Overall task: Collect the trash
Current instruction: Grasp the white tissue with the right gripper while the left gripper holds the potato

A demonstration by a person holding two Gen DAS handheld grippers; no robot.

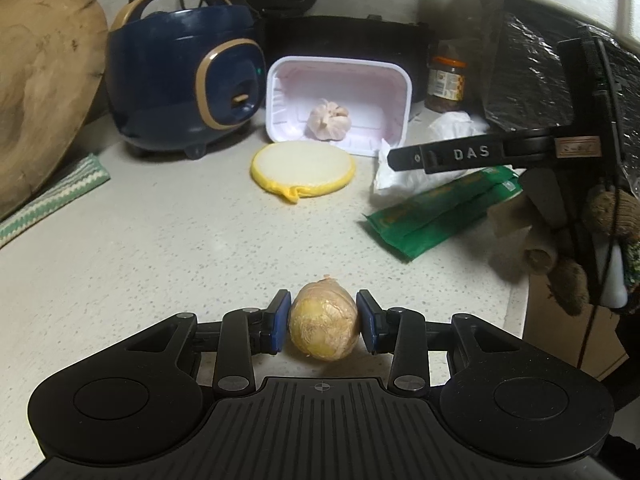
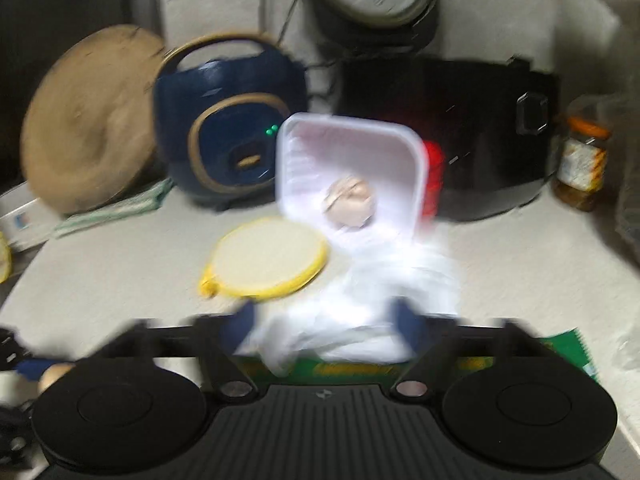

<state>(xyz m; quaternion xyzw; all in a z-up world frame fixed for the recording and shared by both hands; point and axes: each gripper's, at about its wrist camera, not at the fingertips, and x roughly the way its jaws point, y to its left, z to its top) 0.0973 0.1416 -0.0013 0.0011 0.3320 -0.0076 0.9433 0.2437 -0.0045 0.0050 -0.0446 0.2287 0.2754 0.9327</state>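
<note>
My left gripper (image 1: 324,320) is shut on a yellow-brown onion (image 1: 324,324), with both blue pads against its sides just above the speckled counter. A crumpled white wad (image 1: 400,180) lies on a green wrapper (image 1: 436,212) at the right. A black finger (image 1: 452,155) of my right gripper reaches in over the wad. In the blurred right wrist view my right gripper (image 2: 326,322) stands wide open. The white wad (image 2: 360,300) lies between its blue pads and the green wrapper (image 2: 360,370) lies under it.
A pale foam tray (image 1: 280,92) leans at the back with a garlic bulb (image 1: 329,120) in it. A yellow-rimmed round pad (image 1: 303,168) lies before it. A navy cooker (image 1: 180,80), black cooker (image 1: 348,36), jar (image 1: 446,84) and wooden board (image 1: 44,92) line the wall. The counter edge (image 1: 516,300) drops off at right.
</note>
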